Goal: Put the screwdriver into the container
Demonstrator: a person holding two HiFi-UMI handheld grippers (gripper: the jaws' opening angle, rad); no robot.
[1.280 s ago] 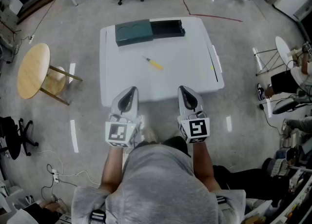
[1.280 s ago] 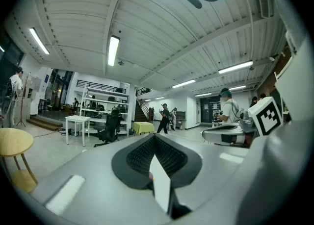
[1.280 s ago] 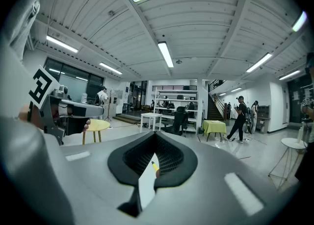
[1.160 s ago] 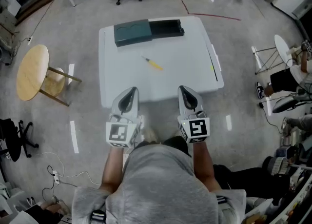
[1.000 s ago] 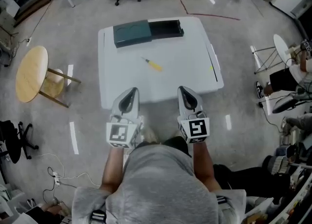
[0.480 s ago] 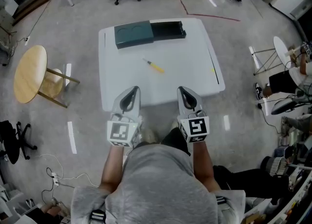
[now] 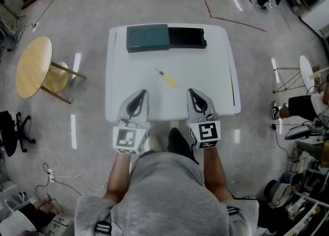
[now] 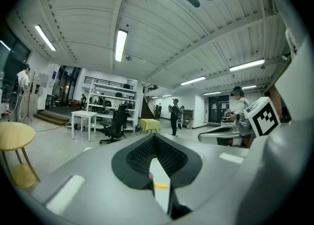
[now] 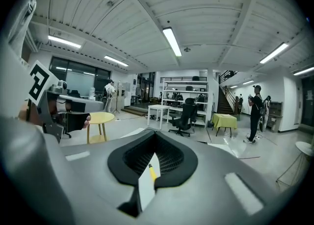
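The screwdriver lies flat near the centre of the table, at 6 o'clock from the container and at 12 o'clock from the left gripper and right gripper. Both grippers are held with jaws pressed together on nothing. The tool is judged light, rigid and prone to rolling, so the thicker yellow handle at its 4 o'clock end is to be gripped rather than the thin, smooth shaft.

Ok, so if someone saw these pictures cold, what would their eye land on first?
Probably the yellow-handled screwdriver, lying alone in the middle of the white table, apart from the dark container at the table's far edge. Next, the left tool and right tool, side by side over the near edge, both shut and empty. Off to the left, a round wooden stool stands on the floor.
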